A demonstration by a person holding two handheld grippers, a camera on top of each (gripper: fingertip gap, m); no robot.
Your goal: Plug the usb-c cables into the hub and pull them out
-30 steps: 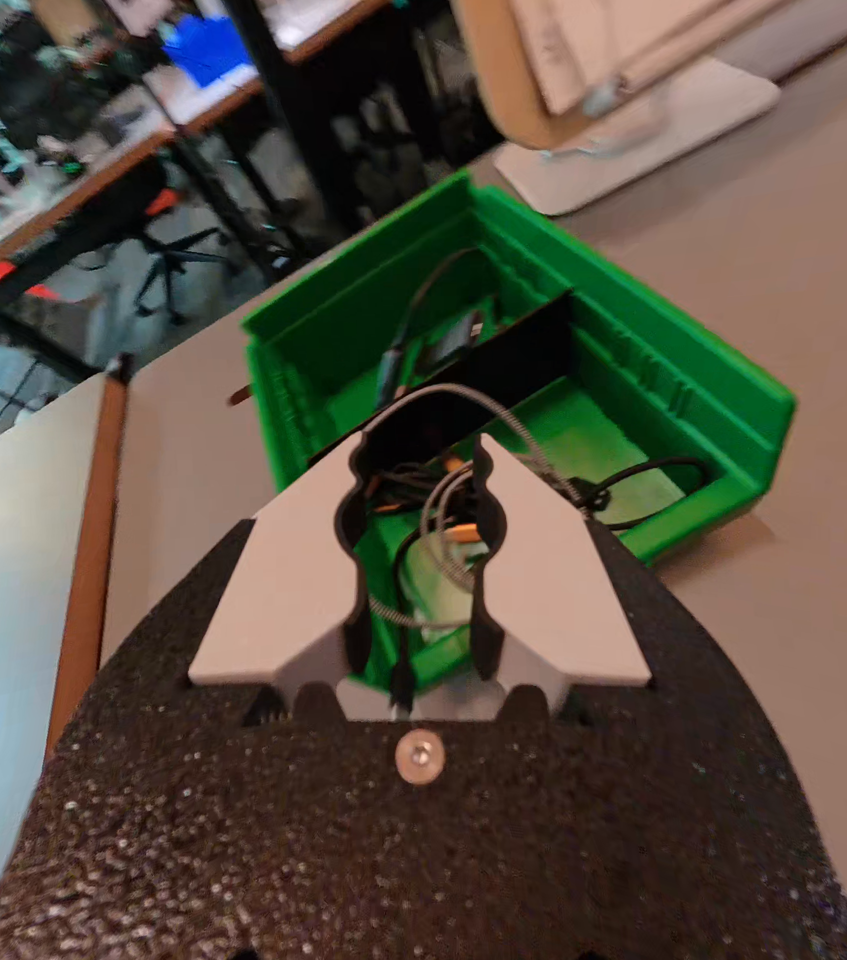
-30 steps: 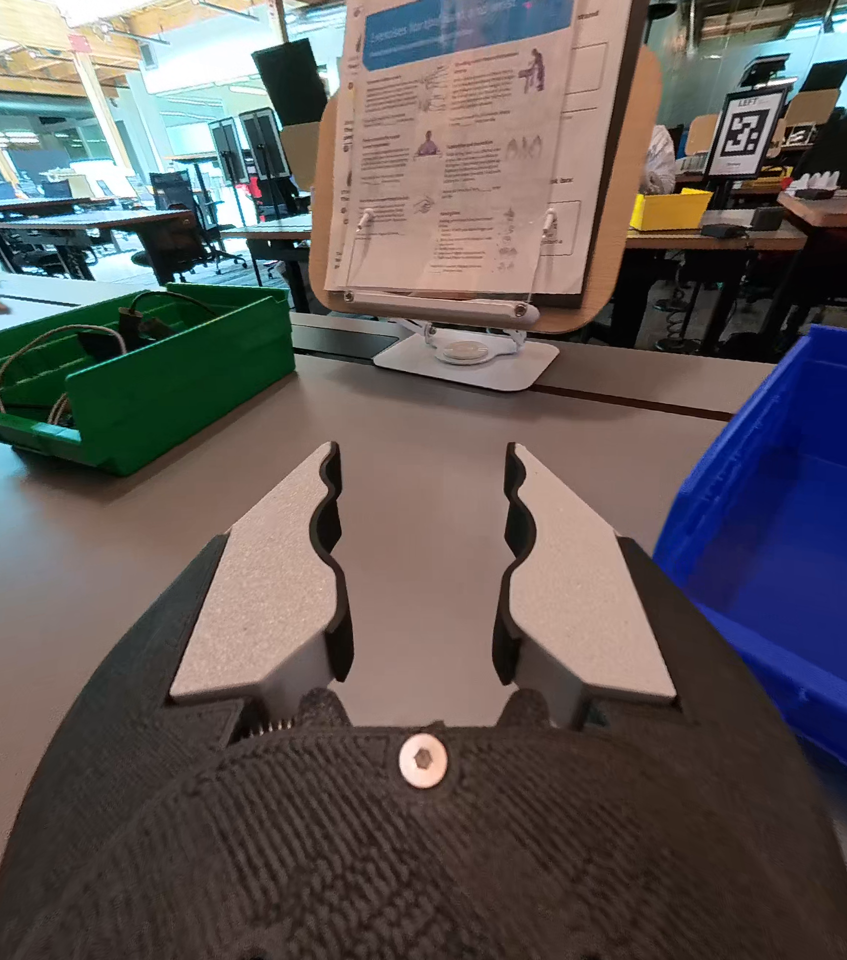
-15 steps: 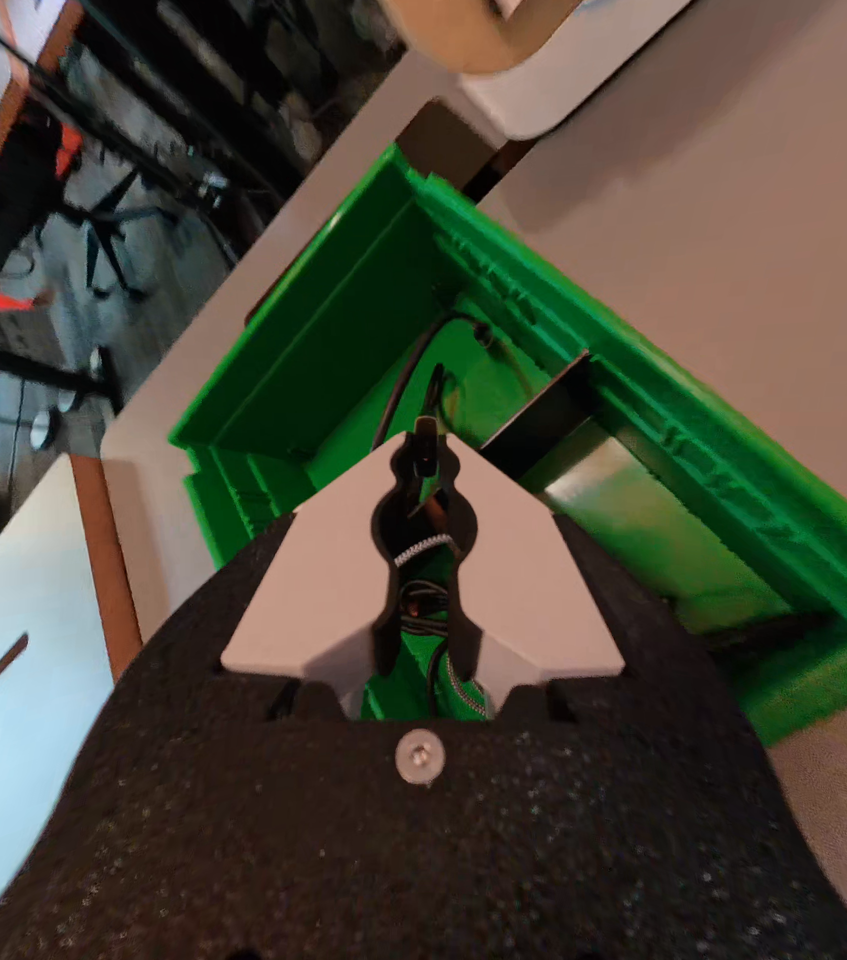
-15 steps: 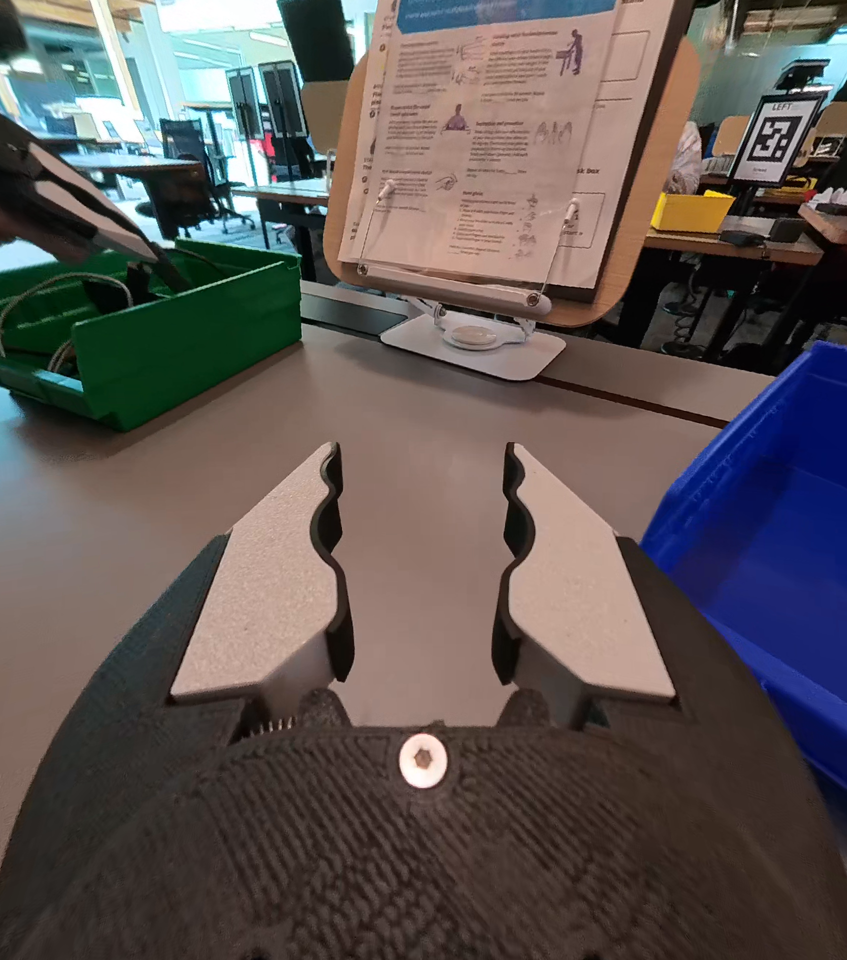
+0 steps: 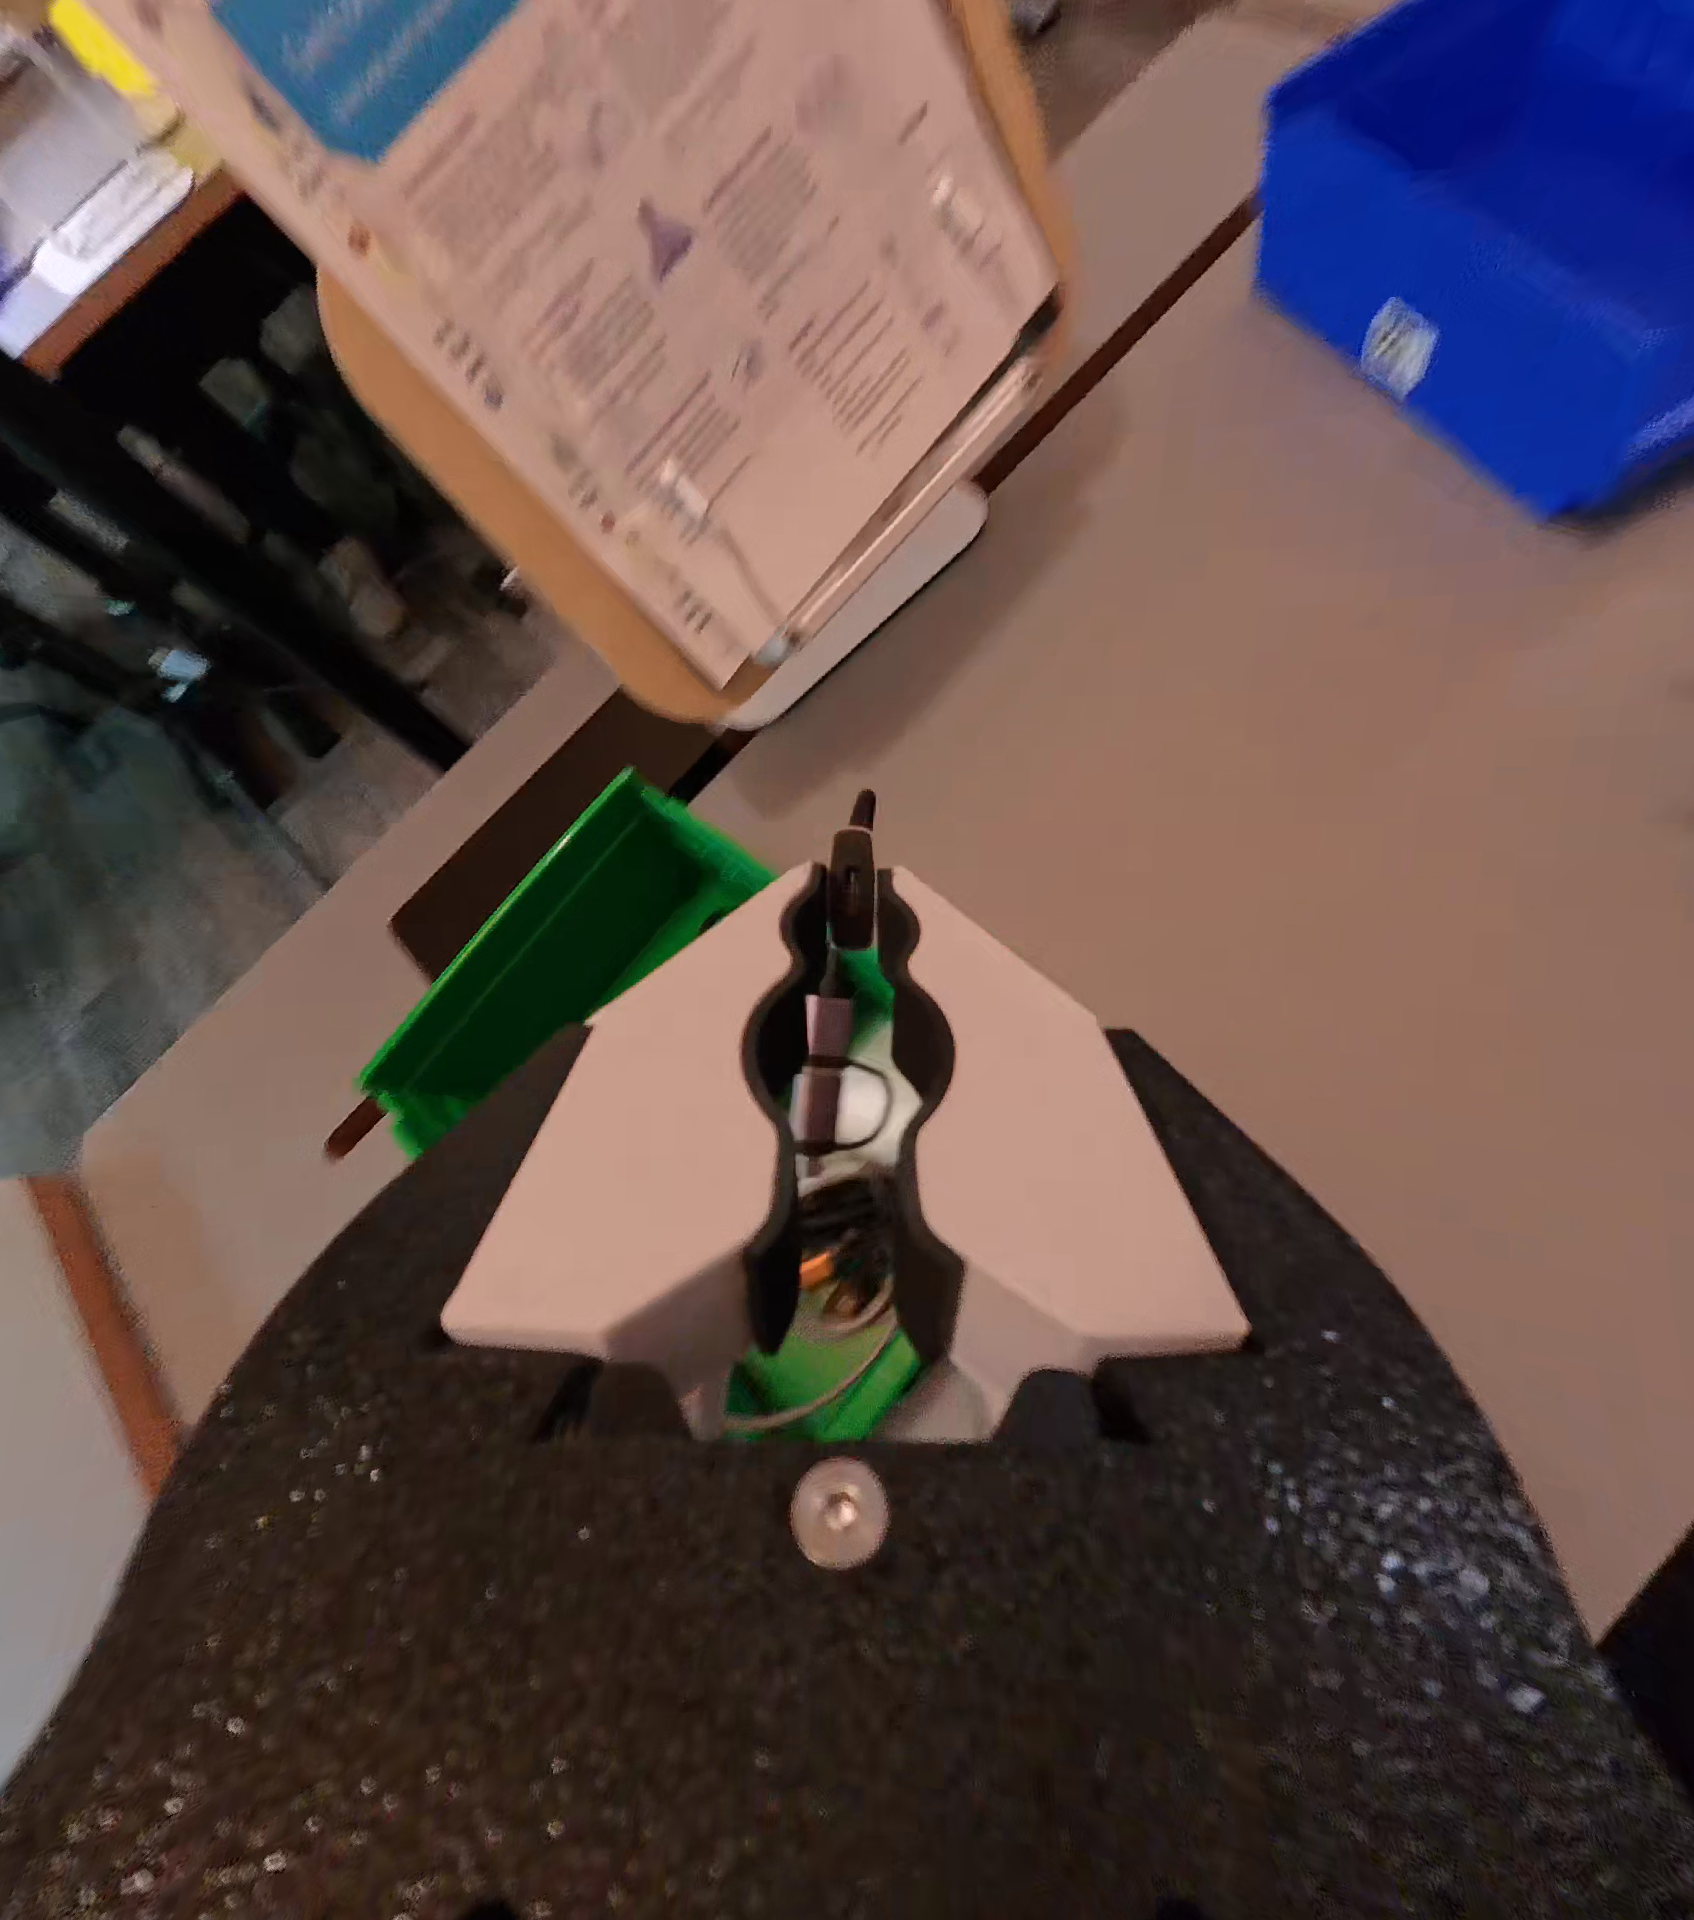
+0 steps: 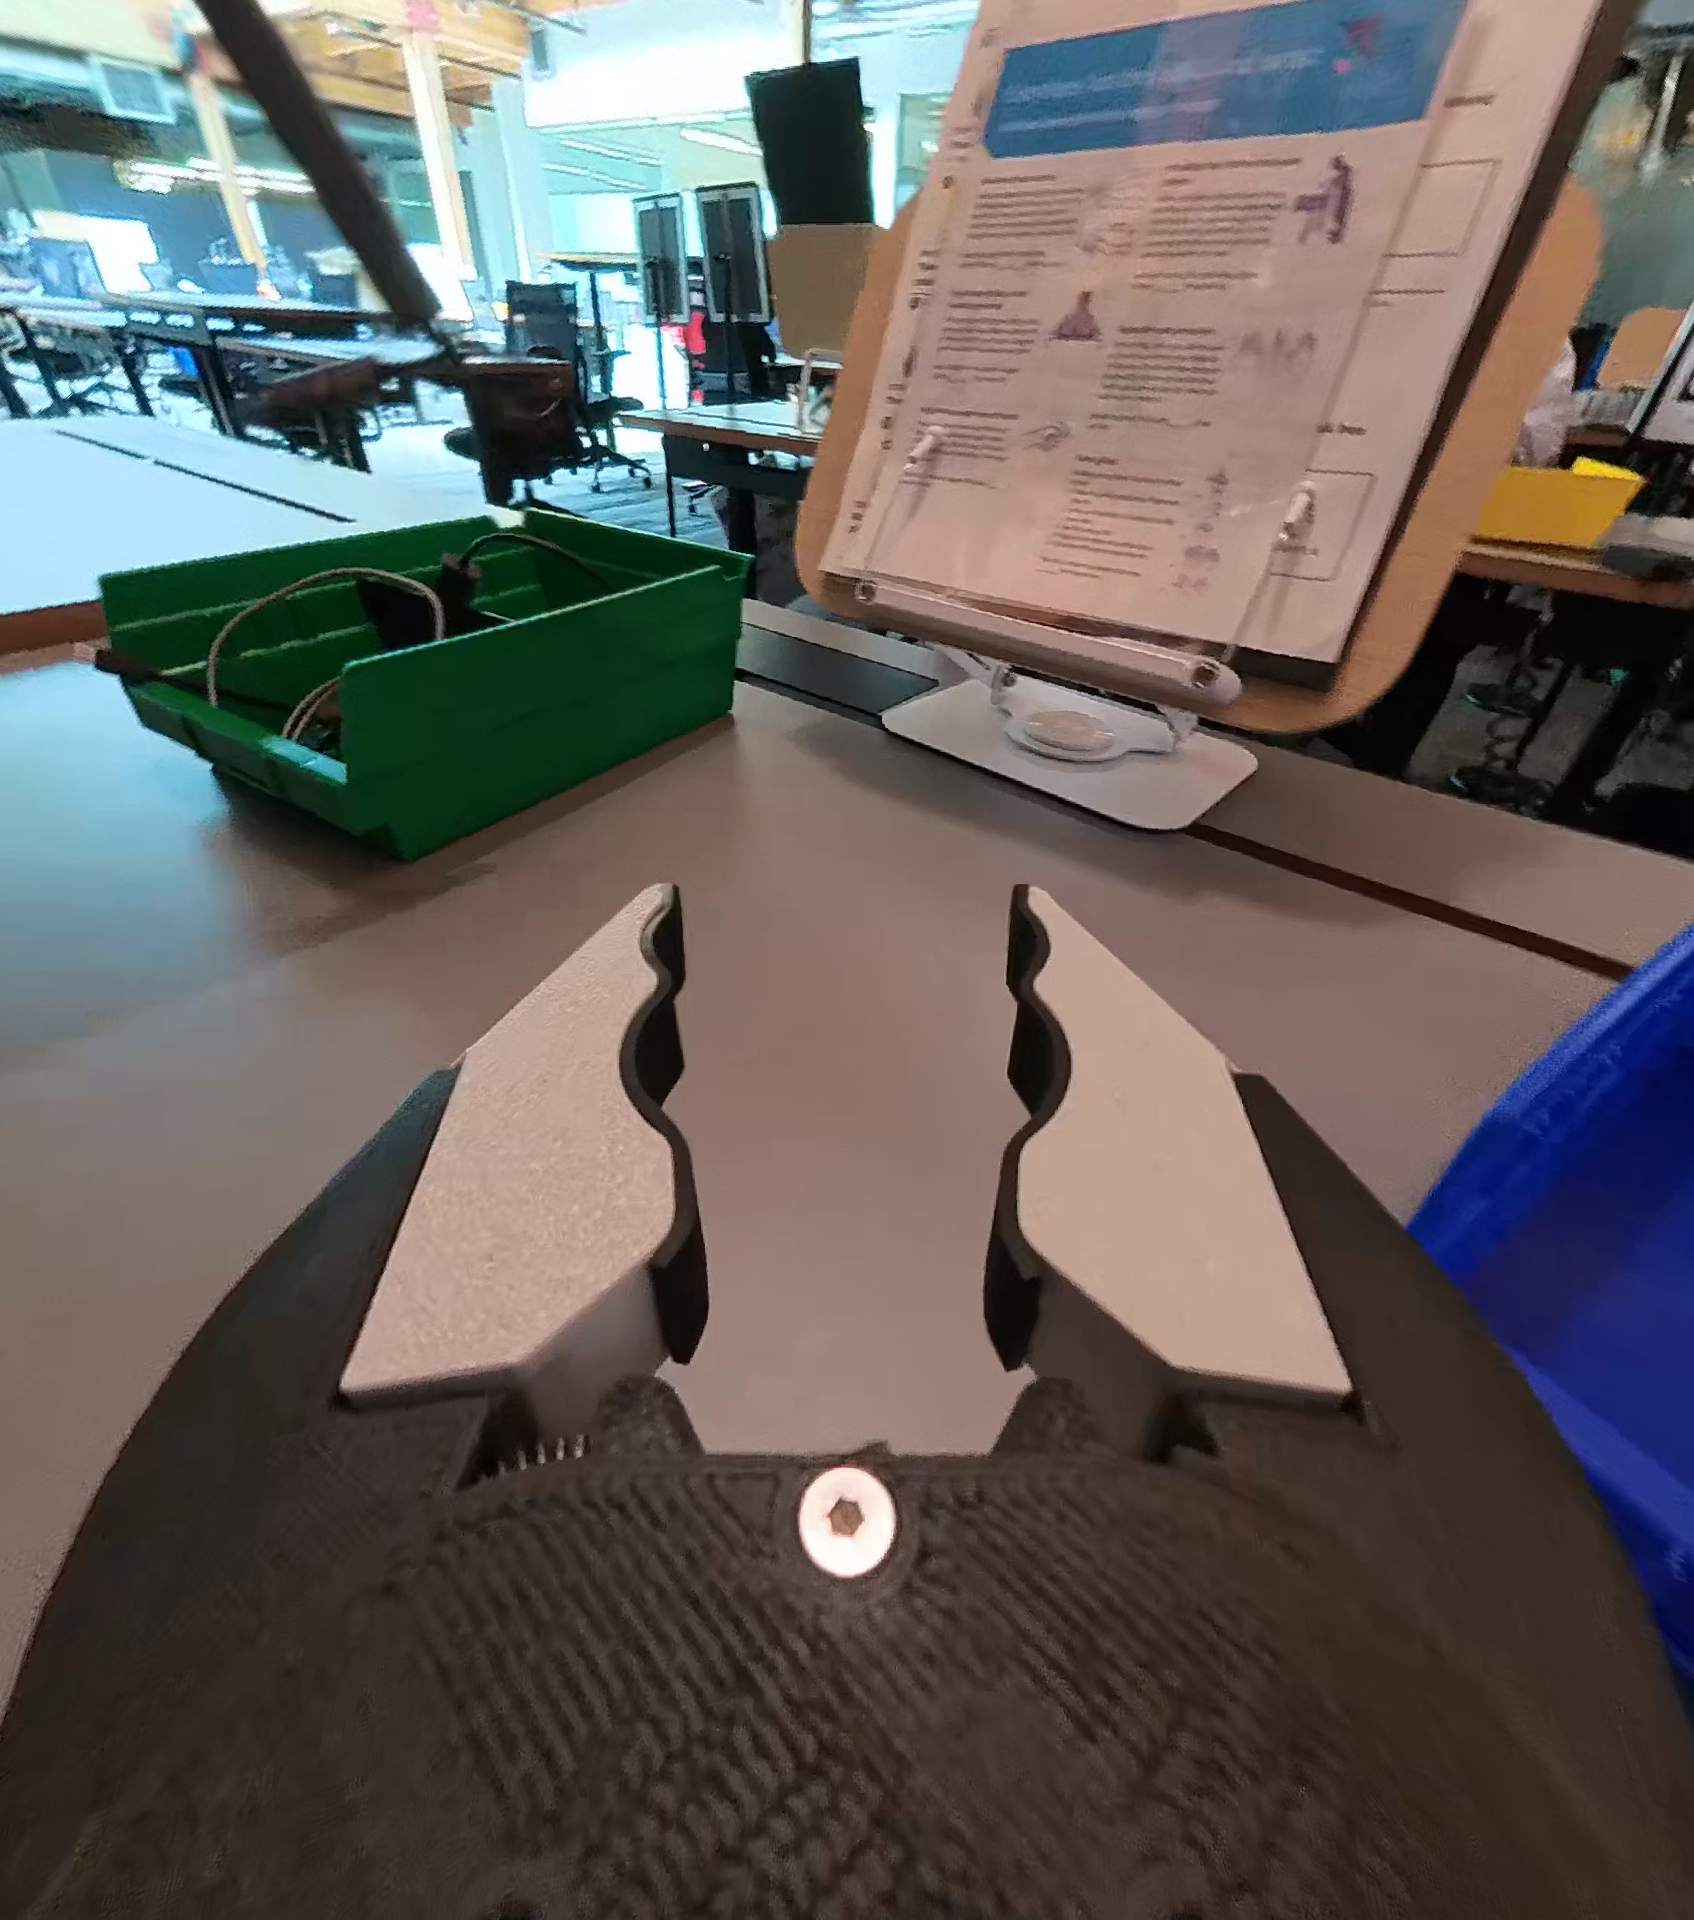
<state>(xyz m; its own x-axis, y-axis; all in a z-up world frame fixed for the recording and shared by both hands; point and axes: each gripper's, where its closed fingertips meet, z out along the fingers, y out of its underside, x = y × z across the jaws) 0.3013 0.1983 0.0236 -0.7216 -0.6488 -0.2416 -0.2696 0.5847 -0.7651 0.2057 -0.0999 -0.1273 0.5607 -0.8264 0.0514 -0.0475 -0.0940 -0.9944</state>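
Observation:
My left gripper (image 5: 851, 883) is shut on a black cable plug (image 5: 848, 868) that sticks up past the fingertips. A grey connector piece (image 5: 825, 1049) hangs below it between the fingers. I hold it above the green bin (image 5: 552, 935), where more coiled cables (image 5: 838, 1226) show through the gap. In the right wrist view the green bin (image 6: 531, 707) stands at the far left with braided and black cables (image 6: 323, 613) in it. My right gripper (image 6: 845, 904) is open and empty over the bare grey table (image 6: 843, 810).
A document stand with a printed sheet (image 6: 1186, 364) sits at the table's back edge; it also shows in the left wrist view (image 5: 666, 312). A blue bin (image 6: 1653, 1299) stands close on the right of my right gripper and shows far right in the left wrist view (image 5: 1549, 260). Tip to tip, the grippers are about 35 centimetres apart.
My left gripper went down into the green bin, shut on a black cable plug and lifted it out, swinging right toward the stand. My right gripper stayed open and barely moved.

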